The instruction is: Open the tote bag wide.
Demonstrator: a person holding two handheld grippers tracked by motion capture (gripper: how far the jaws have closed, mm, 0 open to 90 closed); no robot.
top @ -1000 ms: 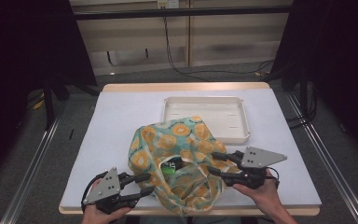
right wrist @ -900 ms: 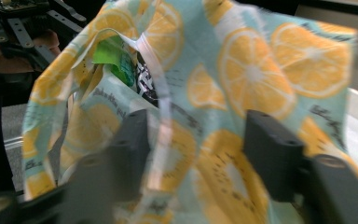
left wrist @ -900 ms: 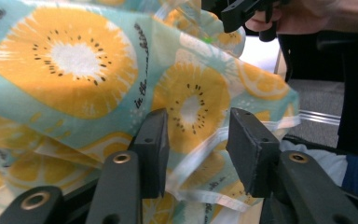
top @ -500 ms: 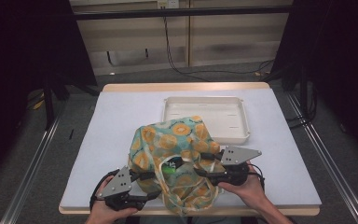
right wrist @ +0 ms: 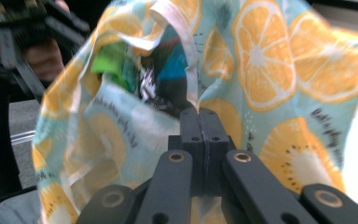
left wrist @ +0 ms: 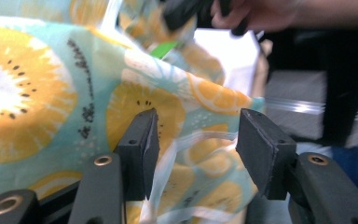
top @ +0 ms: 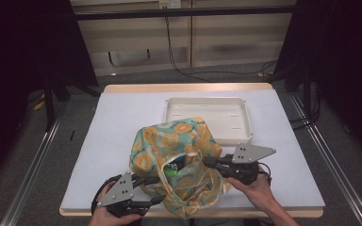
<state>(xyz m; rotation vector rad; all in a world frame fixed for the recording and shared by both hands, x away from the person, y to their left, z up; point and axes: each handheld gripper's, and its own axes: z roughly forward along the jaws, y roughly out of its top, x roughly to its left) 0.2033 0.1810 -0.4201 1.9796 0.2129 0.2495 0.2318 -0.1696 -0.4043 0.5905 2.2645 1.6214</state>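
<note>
The fruit-print cloth bag (top: 176,162) slumps at the near edge of the worktop (top: 122,117), just before the white tray (top: 207,117). It looks soft and light, so the hemmed rim is my best hold. My right gripper (right wrist: 199,116) has just closed, pinching that rim; my left gripper (left wrist: 193,140) stands spread around a fold.

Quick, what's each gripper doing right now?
Left gripper: open, jaws apart around a fold of the fruit-print bag, not pressing.
Right gripper: shut on the bag's rim.
</note>
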